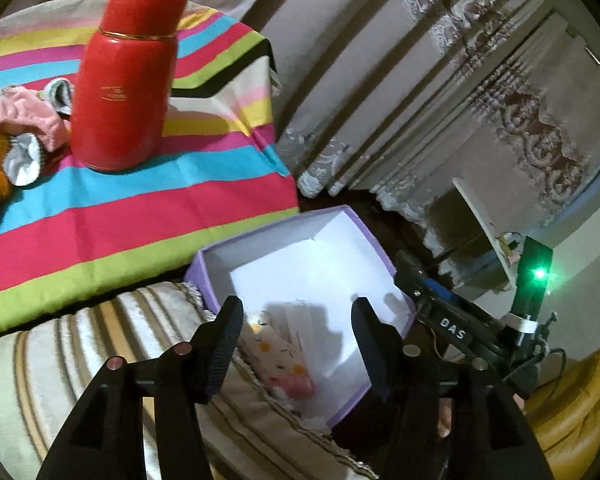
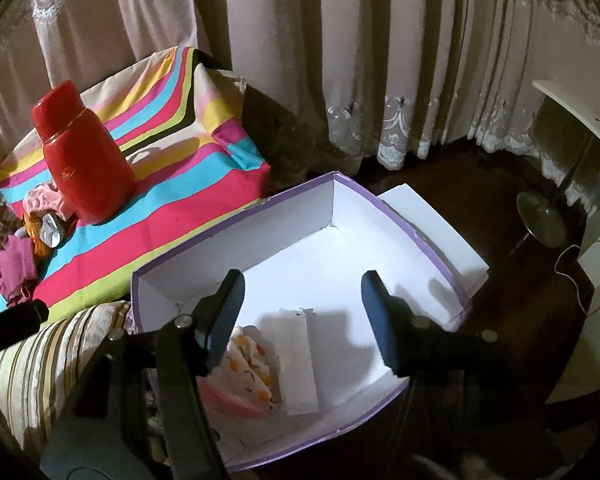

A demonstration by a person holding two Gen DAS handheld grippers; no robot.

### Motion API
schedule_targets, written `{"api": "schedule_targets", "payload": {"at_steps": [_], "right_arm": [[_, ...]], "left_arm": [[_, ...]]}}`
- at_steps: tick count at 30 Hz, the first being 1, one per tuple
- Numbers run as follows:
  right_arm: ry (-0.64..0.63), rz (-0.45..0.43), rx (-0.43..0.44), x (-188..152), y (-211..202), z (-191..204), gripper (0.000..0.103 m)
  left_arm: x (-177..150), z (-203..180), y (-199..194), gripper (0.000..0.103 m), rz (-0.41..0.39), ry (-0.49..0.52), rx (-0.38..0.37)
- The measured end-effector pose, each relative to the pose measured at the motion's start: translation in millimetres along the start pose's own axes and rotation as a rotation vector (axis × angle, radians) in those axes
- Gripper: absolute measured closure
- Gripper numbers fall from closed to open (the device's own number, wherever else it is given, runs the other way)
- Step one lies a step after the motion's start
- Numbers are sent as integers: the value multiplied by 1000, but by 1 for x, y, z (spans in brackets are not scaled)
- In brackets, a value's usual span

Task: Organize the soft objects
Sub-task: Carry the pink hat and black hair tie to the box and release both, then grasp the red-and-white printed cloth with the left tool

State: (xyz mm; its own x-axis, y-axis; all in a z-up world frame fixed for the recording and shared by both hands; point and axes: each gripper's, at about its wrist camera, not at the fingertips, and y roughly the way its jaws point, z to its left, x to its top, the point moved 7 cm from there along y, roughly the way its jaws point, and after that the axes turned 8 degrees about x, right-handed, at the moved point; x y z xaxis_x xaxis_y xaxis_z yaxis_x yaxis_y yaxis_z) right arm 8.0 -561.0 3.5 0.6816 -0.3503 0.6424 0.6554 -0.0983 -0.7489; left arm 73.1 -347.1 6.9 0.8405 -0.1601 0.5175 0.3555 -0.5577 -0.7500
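Observation:
A purple box [image 1: 284,232] with a white inside sits below the striped cloth. In its near corner lies a folded white cloth with coloured spots and a pink edge [image 1: 284,356]. My left gripper [image 1: 296,306] hangs open above that corner, with nothing between its fingers. In the right wrist view my right gripper [image 2: 303,278] is also open over the box [image 2: 236,216], above the spotted cloth [image 2: 248,364] and a white card strip [image 2: 296,364]. More soft things lie on the striped cloth: a pink garment and grey socks [image 1: 28,120], and a magenta piece [image 2: 16,268].
A tall red flask [image 1: 128,80] stands on the striped cloth [image 1: 140,208] beside the pile. A striped cushion [image 1: 80,360] lies left of the box. Curtains [image 2: 340,60] hang behind. A lamp base [image 2: 542,220] and a white lid [image 2: 432,228] are on the dark floor.

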Motion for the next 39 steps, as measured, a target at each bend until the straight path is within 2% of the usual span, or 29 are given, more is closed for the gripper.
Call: {"api": "schedule_targets", "payload": {"at_steps": [5, 12, 19, 22, 29, 33, 39], "right_arm": [[-31, 3, -10, 0, -2, 9, 33], [-111, -18, -8, 2, -9, 37, 22], [-200, 7, 141, -6, -9, 88, 22], [-242, 18, 191, -14, -9, 110, 22], [-299, 70, 252, -28, 2, 154, 22], [-335, 92, 272, -35, 6, 176, 22], [-384, 125, 292, -40, 20, 209, 22]], "left_arm": [[-3, 8, -3, 46, -10, 10, 45], [-6, 28, -23, 46, -57, 21, 87], [-8, 102, -65, 46, -126, -62, 222], [-17, 150, -88, 46, -149, -138, 293], [-48, 245, -134, 45, -178, -365, 356], [-59, 285, -149, 45, -182, -473, 385], [-66, 331, -152, 45, -147, -606, 395]]}}
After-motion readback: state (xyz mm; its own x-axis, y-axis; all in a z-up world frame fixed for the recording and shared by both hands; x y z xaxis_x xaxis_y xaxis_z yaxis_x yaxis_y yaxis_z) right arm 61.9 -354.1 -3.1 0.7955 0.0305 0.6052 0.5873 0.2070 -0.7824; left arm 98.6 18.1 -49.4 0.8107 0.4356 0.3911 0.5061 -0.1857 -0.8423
